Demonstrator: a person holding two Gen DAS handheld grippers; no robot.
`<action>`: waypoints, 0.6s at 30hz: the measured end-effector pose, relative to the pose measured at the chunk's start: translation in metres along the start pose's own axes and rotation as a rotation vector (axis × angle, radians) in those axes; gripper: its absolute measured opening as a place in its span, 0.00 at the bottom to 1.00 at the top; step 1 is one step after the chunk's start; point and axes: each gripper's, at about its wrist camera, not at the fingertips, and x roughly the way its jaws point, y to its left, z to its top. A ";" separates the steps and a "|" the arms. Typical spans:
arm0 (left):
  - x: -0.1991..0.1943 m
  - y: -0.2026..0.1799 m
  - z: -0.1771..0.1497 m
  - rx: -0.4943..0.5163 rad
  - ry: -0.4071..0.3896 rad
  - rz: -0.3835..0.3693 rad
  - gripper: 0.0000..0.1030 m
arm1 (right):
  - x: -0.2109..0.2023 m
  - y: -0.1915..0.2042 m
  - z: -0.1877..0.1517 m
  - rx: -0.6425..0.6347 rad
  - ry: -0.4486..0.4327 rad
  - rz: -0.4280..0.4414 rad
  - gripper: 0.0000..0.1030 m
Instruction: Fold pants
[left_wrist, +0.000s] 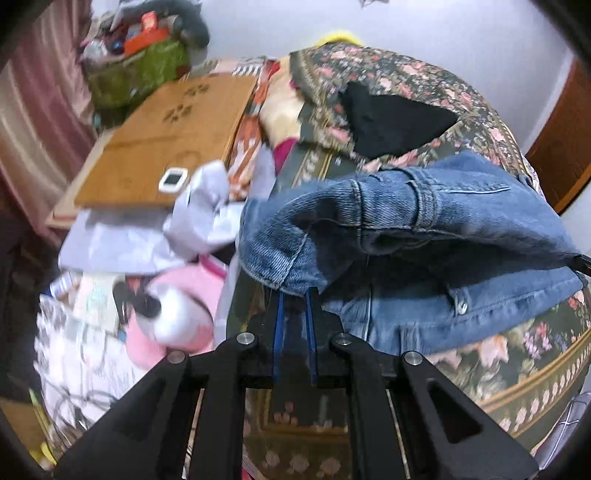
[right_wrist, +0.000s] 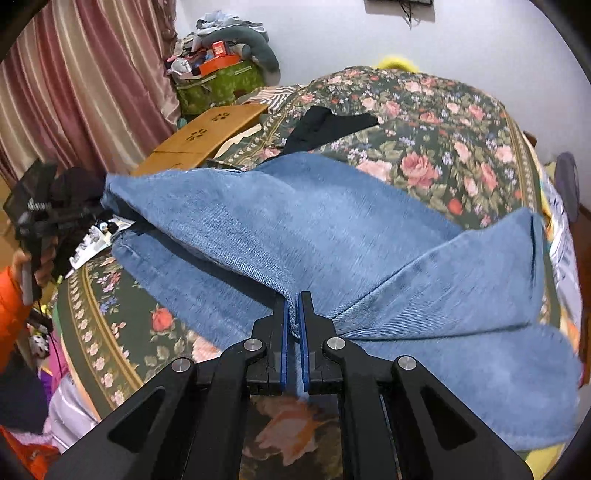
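Blue denim pants lie stretched across a floral bedspread, partly lifted. My right gripper is shut on a pinched fold of the denim near a leg. In the left wrist view my left gripper is shut on the hem edge of the pants at the waist end, where seams and a rivet show. That left gripper also appears at the far left of the right wrist view, held by a hand in an orange sleeve, clamped on the denim's end.
A black garment lies on the bedspread beyond the pants. A wooden lap table with a small white device stands to the left. White cloth, a pink plush and clutter sit beside the bed; curtains hang at left.
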 end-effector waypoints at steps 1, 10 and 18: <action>-0.002 0.001 -0.003 -0.010 0.001 0.000 0.09 | 0.000 0.000 0.000 0.001 0.007 0.002 0.07; -0.048 -0.011 0.022 -0.021 -0.081 0.066 0.34 | -0.029 -0.014 0.008 0.043 0.003 0.064 0.17; -0.047 -0.056 0.078 -0.008 -0.115 0.040 0.72 | -0.061 -0.089 0.036 0.156 -0.103 -0.099 0.48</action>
